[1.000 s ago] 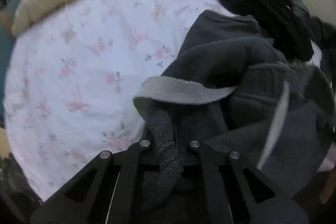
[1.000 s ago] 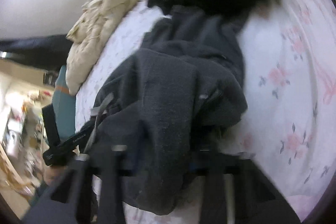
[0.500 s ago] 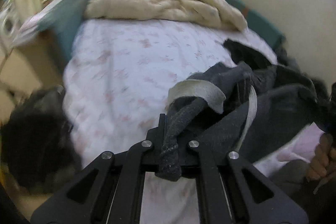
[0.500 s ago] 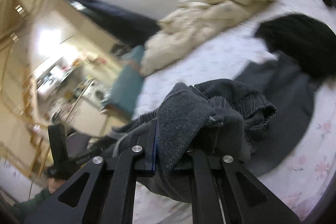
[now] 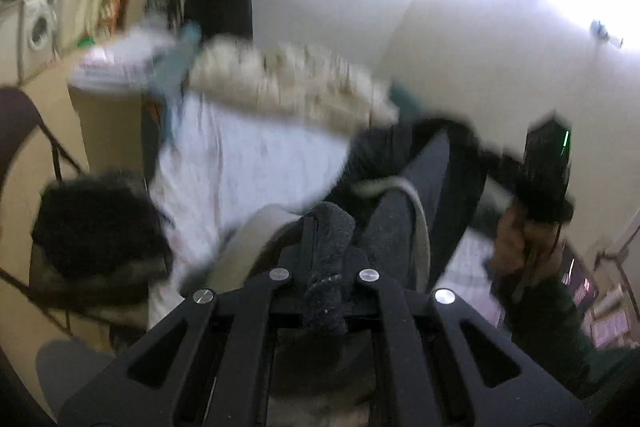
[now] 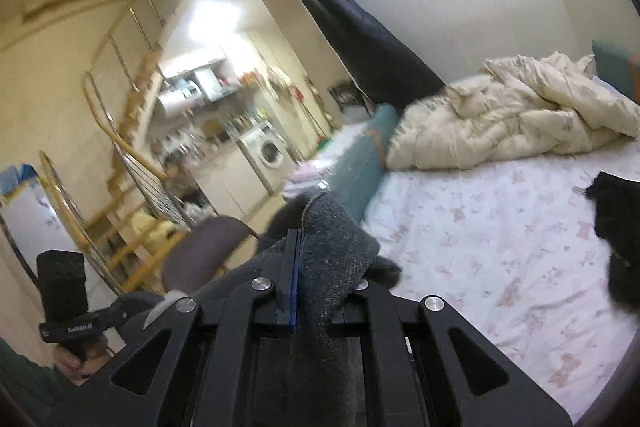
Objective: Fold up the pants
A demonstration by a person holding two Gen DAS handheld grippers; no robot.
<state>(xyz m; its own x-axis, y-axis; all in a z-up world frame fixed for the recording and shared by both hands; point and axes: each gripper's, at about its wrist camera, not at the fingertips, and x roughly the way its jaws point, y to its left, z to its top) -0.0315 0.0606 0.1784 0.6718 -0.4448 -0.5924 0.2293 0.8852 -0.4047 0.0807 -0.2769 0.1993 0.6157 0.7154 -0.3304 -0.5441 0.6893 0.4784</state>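
Two claws grip the same dark grey pants, one at each end of a stretch of cloth. In the left wrist view the left claw is clenched on a rolled edge of the pants, which bulges up between its fingers; the cloth then runs away up and to the right, its long axis slanting across the picture toward the right claw, held in the person's right hand. A pale waistband strip curves along the fabric. That view is blurred, so finer folds cannot be told.

In the right wrist view the right claw has just been closing and is clamped on a bunch of the pants, which stands up between the fingers and trails off left toward the left claw in the left hand. The pants hang above the near edge of the bed.

Farther off lie a black garment at the right edge of the sheet, a cream duvet at the head of the bed, and a washer beyond.
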